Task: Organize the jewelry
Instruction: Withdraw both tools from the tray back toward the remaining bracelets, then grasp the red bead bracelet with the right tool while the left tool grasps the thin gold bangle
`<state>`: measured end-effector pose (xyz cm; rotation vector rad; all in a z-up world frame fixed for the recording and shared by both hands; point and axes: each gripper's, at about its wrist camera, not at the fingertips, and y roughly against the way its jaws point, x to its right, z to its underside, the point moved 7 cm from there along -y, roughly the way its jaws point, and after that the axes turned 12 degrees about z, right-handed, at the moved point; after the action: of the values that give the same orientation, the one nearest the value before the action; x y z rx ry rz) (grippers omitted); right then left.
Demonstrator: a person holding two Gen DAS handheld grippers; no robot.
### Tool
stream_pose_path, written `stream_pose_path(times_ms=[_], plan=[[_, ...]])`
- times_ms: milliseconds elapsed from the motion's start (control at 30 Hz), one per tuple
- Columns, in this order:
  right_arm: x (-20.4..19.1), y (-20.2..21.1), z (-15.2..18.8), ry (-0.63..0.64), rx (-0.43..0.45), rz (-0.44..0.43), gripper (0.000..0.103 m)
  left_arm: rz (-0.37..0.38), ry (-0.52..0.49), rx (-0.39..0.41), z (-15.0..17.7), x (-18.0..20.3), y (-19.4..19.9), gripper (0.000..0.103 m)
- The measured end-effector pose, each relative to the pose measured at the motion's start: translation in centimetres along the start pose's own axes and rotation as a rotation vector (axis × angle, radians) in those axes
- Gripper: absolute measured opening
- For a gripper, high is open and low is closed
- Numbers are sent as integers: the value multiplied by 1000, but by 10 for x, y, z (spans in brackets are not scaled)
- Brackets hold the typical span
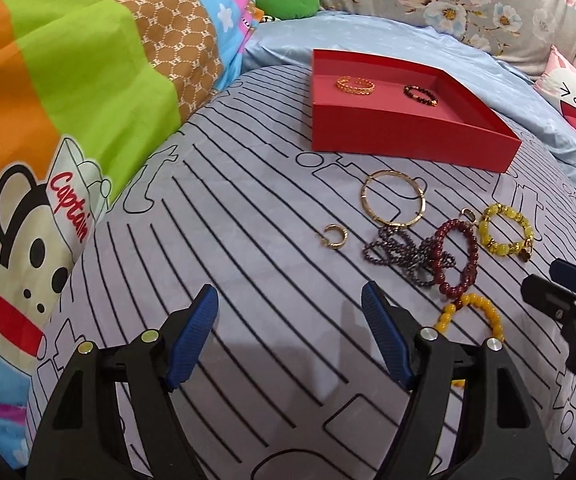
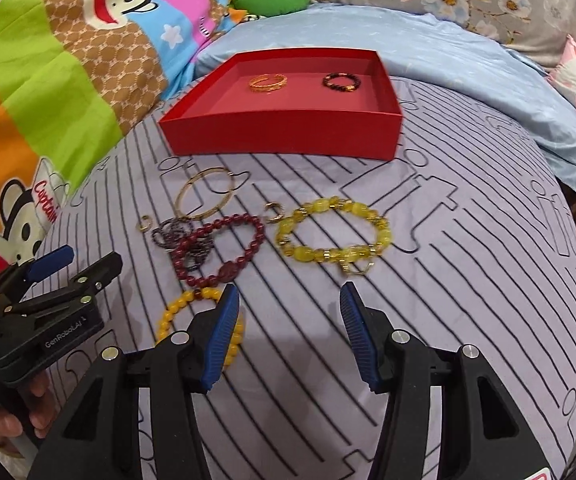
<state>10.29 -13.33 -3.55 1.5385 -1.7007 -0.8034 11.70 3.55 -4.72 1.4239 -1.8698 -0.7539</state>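
Both jaws open, empty; bare striped sheet right of bracelets, before red tray.

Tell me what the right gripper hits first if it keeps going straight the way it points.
Probably bare striped bedspread. The right gripper is open and empty; the pale yellow bracelet lies farther ahead, the amber bead bracelet beside its left finger. Depth is uncertain through the fisheye.
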Motion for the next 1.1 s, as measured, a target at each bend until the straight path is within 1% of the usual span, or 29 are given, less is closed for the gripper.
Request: stream_pose_path(times_ms=[367, 533, 600, 733, 833, 933, 967, 1000, 1100], plan=[[-34, -5, 0, 61, -14, -57, 51, -13, 36, 4, -4, -12, 3, 70], [-49, -10, -3, 91, -13, -74, 49, -20, 44, 4, -5, -17, 4, 70], [-54, -12, -5, 101, -14, -82, 44, -24, 47, 3, -6, -19, 4, 70], [-63, -17, -8, 123, -17, -94, 40, -27, 52, -1, -6, -21, 3, 70], [-68, -23, -7, 137, -28, -98, 32, -24, 53, -4, -7, -21, 1, 70], [-67, -25, -8, 149, -19, -86, 24, -17, 49, -6, -8, -19, -1, 70], [-66, -25, -8, 148, -22, -90, 17, -15, 49, -6, -9, -18, -2, 70], [-64, -26, -7, 142, -28, -91, 8, -11, 48, -8, -9, -17, -3, 70], [-52, -26, -7, 112, -27, -88, 8, 1, 46, -12, -10, -12, -5, 70]])
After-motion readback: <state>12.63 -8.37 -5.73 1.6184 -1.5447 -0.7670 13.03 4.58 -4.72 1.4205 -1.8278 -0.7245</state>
